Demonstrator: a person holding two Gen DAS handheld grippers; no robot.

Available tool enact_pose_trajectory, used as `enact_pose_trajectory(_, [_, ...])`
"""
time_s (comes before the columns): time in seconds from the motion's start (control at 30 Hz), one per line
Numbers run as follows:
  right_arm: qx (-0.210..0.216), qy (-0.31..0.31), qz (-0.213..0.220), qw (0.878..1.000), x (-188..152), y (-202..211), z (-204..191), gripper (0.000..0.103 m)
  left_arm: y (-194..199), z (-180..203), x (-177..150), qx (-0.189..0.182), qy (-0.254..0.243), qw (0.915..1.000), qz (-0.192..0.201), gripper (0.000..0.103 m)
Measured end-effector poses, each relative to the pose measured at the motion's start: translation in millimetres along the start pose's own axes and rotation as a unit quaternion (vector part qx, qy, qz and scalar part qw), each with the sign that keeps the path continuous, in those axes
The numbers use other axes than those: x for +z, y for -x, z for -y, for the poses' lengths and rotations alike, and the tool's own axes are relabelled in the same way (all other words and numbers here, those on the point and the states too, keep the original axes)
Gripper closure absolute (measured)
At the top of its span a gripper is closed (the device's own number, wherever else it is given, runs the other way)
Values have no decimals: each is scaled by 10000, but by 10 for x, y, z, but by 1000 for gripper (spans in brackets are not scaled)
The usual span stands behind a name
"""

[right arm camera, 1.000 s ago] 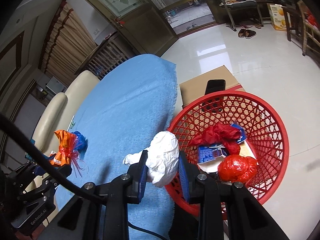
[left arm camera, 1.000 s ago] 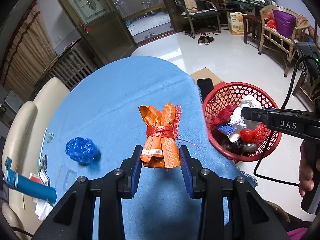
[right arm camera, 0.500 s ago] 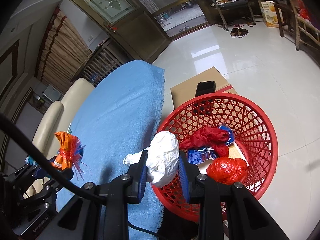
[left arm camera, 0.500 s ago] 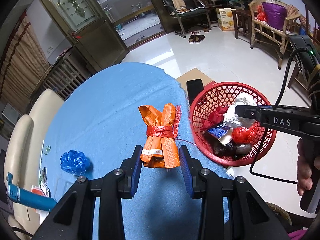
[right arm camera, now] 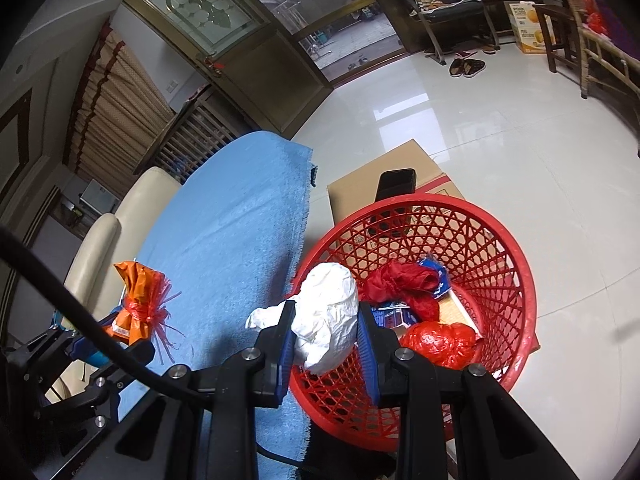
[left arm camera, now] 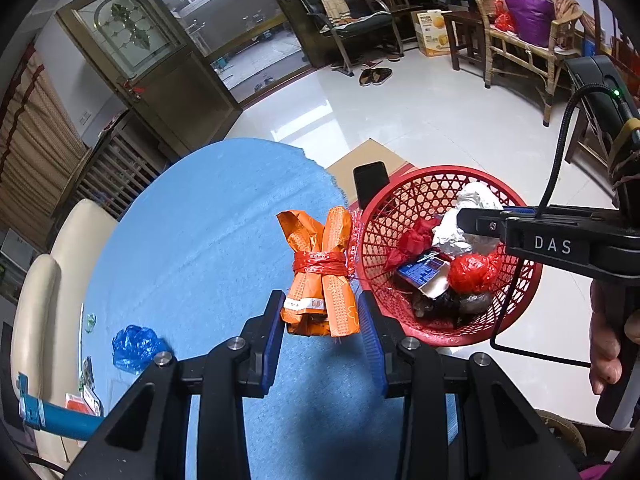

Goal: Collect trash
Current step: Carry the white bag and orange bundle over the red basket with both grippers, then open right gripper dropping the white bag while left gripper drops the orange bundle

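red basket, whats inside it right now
Inside the red basket: a red cloth, a crumpled red bag, a blue printed packet and dark scraps at the bottom. The white wad in the right tongs hides what lies beneath.

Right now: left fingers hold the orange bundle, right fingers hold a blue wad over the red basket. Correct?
Not quite. The wad in the right fingers is white, not blue; the right wrist view shows it. The rest stands: left fingers hold the orange bundle, and the wad is over the red basket.
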State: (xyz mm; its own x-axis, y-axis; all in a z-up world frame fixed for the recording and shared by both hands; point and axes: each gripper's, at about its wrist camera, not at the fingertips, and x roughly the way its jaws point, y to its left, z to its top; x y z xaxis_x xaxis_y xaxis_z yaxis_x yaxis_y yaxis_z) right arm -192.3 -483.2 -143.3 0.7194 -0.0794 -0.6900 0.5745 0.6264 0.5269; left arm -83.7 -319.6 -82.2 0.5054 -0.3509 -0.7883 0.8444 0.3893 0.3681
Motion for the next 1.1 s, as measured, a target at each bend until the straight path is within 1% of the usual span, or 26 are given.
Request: enact_pose_trajectory(1.1, [-207, -427, 180, 9987, 127, 131, 398, 72, -150, 309, 251, -161, -387, 9991, 17, 64])
